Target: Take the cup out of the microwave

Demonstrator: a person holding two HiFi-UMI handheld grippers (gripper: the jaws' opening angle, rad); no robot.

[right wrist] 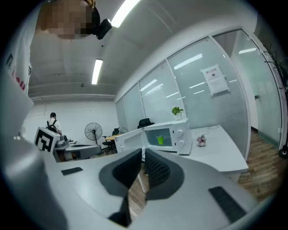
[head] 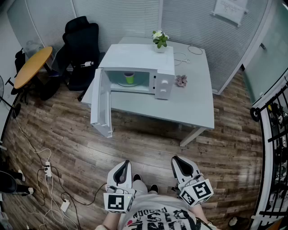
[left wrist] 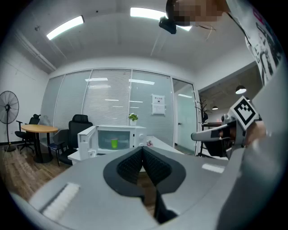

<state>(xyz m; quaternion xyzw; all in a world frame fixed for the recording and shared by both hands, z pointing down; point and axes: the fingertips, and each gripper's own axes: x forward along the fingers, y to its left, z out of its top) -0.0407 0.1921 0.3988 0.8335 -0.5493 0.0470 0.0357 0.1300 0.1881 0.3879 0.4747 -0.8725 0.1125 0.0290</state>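
The cup stands upright inside the open microwave on the table, straight ahead and well apart from both grippers. The left gripper and right gripper have their jaws together on nothing. The left appears more directly in line with the cup, though the swung-out door flanks that side.

The person is being cut off by the near edge of the head view. The notice, far off to the right, is running past the top edge, its print too small to read. The cup inside the microwave is showing only as a tiny green patch.
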